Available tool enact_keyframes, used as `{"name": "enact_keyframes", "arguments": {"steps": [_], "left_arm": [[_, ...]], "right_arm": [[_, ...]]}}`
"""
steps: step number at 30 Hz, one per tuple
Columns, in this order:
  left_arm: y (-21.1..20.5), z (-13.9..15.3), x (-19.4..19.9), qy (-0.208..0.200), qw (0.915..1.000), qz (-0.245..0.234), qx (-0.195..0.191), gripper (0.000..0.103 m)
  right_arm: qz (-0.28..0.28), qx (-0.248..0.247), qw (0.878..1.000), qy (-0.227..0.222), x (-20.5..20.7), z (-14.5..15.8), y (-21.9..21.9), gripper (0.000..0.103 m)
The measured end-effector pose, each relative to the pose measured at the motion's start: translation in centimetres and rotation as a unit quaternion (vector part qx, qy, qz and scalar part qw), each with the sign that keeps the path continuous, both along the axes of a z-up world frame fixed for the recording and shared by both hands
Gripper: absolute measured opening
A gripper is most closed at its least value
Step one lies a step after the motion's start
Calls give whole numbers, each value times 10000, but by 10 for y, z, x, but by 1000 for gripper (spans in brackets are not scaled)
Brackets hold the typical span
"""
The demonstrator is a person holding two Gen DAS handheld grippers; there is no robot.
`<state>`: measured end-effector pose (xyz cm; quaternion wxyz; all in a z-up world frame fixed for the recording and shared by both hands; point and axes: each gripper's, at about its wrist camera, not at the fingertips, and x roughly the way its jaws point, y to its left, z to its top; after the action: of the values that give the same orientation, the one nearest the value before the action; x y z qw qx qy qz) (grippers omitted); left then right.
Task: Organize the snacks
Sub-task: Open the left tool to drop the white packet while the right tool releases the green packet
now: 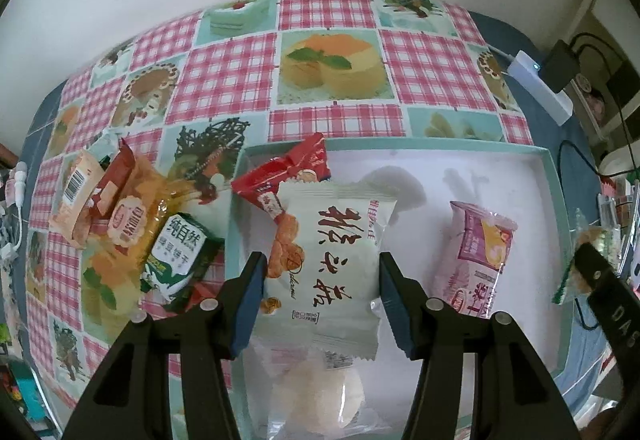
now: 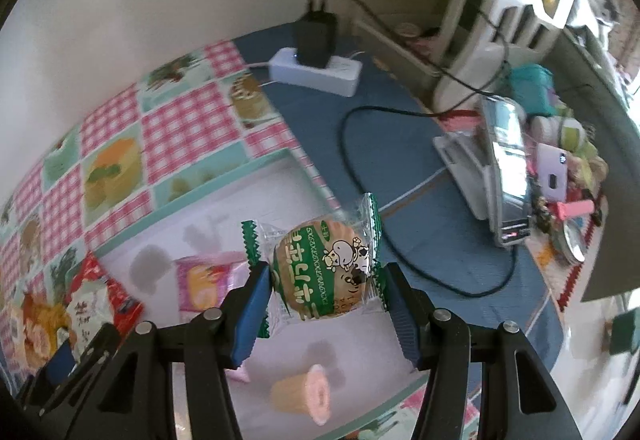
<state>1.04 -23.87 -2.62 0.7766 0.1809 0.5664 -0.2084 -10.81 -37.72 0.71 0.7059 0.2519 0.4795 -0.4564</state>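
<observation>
Left tool (image 1: pixel 322 288) grips a white packet (image 1: pixel 328 260) w/ dark brush lettering, both blue pads pressed on its sides, held over the tray (image 1: pixel 554 199). Under it, nearest the lens, a clear-wrapped pale bun (image 1: pixel 320 396) lies on the tray floor. Behind the white packet a red packet (image 1: pixel 288 175) leans on the tray's left rim. To the right, a pink packet (image 1: pixel 480 256) rests inside the tray, apart from the others.

Right tool (image 2: pixel 324 304) is clamped on a green-and-clear wafer packet (image 2: pixel 320 272) w/ a cow drawing, held above the tray's right part. Below it a loose pink-centred roll (image 2: pixel 304 396) lies on the tray floor.

Left of the tray, on the checked cloth (image 1: pixel 332 55), is a heap: green packet (image 1: pixel 180 260), orange packet (image 1: pixel 136 215), peach packet w/ barcode (image 1: pixel 76 199), touching each other.

Far right on the blue worktop (image 2: pixel 400 167): white power strip (image 2: pixel 320 71) w/ a black adapter (image 2: pixel 314 35) plugged in, black cable (image 2: pixel 400 111) looping nearby.
</observation>
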Motion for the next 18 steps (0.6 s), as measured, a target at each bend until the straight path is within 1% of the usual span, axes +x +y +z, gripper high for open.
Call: {"name": "enact_keyframes", "arguments": {"steps": [4, 8, 9, 11, 16, 18], "left_arm": [[-3, -2, -6, 87, 9999, -123, -46, 57], [-3, -3, -9, 101, 9998, -156, -30, 58], [-2, -3, -9, 105, 9998, -150, -23, 60], [0, -3, -7, 144, 9999, -91, -22, 65], [8, 1, -1, 207, 9997, 141, -40, 66], [14, 3, 2, 159, 9995, 265, 44, 67]], "right_arm": [[-210, -92, 9997, 108, -8, -1, -7, 60], [-302, -4, 9993, 205, -14, -6, -11, 60], [-297, 12, 9993, 222, -14, -8, -12, 60], [-251, 120, 9993, 243, -13, -12, -12, 60], [-163, 141, 9991, 370, -8, -18, -8, 62], [-147, 149, 9990, 394, -7, -18, -7, 63]]}}
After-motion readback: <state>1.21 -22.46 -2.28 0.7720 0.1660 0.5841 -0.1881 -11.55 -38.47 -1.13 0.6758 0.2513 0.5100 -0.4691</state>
